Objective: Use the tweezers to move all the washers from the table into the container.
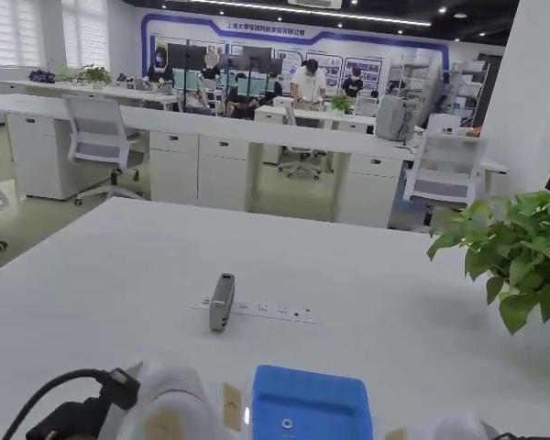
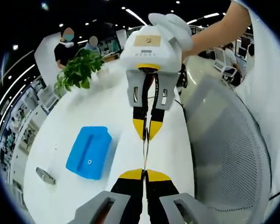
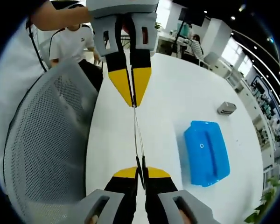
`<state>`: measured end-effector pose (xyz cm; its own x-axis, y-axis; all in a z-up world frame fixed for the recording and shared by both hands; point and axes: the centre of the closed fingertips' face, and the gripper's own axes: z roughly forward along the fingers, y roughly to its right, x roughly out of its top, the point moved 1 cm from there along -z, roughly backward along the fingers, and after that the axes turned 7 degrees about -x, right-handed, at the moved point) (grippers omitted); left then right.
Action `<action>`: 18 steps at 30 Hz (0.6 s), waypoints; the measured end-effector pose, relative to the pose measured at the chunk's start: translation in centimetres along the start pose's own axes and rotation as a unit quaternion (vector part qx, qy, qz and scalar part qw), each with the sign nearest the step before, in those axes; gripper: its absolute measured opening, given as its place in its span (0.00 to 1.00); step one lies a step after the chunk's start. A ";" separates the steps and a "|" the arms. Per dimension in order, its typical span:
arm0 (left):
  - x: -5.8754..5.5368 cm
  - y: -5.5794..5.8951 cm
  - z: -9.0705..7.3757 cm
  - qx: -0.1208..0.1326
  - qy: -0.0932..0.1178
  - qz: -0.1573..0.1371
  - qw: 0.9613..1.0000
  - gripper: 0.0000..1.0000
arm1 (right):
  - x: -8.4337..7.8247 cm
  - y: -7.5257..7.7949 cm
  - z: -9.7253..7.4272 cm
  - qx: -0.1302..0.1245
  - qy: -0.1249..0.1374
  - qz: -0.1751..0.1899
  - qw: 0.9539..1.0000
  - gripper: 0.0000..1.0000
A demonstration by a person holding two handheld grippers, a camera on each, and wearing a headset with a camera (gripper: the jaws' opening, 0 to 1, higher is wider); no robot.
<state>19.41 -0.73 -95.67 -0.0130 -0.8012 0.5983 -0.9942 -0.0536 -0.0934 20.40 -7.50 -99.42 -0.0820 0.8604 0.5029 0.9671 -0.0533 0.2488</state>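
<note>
Both claws pinch the tweezers [image 3: 136, 133] end to end: left claw [image 2: 144, 171], right claw [image 3: 141, 170]. Hold one firm before you loosen the other, near the container [image 2: 88, 151].

Showing a white table [image 1: 110, 275] running long beneath the right claw [image 3: 139, 171] and the left claw [image 3: 133, 102]. Carrying a blue container [image 3: 206, 154] flat on the top, just off the right claw's right side. Bearing a small grey block [image 3: 227, 108] beyond the container, farther from both claws, touching a socket strip [image 1: 266, 310]. Holding a leafy green plant [image 1: 518, 247] well apart from both claws, on the container's side.
</note>
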 end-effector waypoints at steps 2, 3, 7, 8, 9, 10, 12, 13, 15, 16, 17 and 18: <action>-0.4 -0.2 0.9 0.000 -0.007 0.004 1.000 0.00 | -0.5 0.4 0.5 -0.004 -0.007 0.004 1.000 0.01; -0.6 -0.5 1.4 0.000 -0.006 0.004 1.000 0.00 | -0.8 0.6 0.7 -0.005 -0.010 0.007 1.000 0.01; -1.3 -1.6 3.5 -0.003 -0.005 0.000 1.000 0.00 | -2.5 1.3 1.9 -0.005 -0.022 0.022 0.999 0.01; -1.4 -1.8 3.9 -0.004 -0.009 0.003 1.000 0.00 | -2.7 1.4 2.2 -0.005 -0.024 0.023 0.999 0.01; -1.7 -2.1 4.5 -0.008 -0.016 0.003 1.000 0.00 | -3.1 1.6 2.6 -0.006 -0.028 0.027 0.999 0.01; -1.7 -2.2 4.6 -0.009 -0.017 0.002 1.000 0.00 | -3.3 1.7 2.7 -0.006 -0.031 0.029 0.999 0.02; -2.1 -2.6 5.4 -0.014 -0.020 -0.006 1.000 0.00 | -3.9 1.9 3.5 -0.003 -0.042 0.032 0.999 0.02; -2.4 -2.8 5.9 -0.016 -0.023 -0.009 1.000 0.00 | -4.1 1.9 3.9 -0.002 -0.045 0.033 0.998 0.02; -3.1 -3.0 6.9 -0.021 -0.031 -0.012 0.999 0.00 | -4.7 1.9 4.7 0.000 -0.050 0.038 0.998 0.02; -3.4 -3.1 7.3 -0.023 -0.034 -0.014 0.999 0.00 | -4.9 1.8 5.0 0.003 -0.053 0.045 0.998 0.02; -3.8 -3.2 7.9 -0.024 -0.037 -0.018 0.999 0.00 | -5.2 1.7 5.3 0.005 -0.056 0.053 0.997 0.02; -3.9 -3.2 8.2 -0.027 -0.039 -0.022 0.999 0.00 | -5.5 1.8 5.7 0.005 -0.062 0.062 0.996 0.03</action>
<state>23.50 -2.27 -104.22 0.0373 -0.8431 0.5365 -0.9980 -0.0590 -0.0234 23.93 -9.45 -106.50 0.0678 0.9035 0.4232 0.9703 -0.1584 0.1829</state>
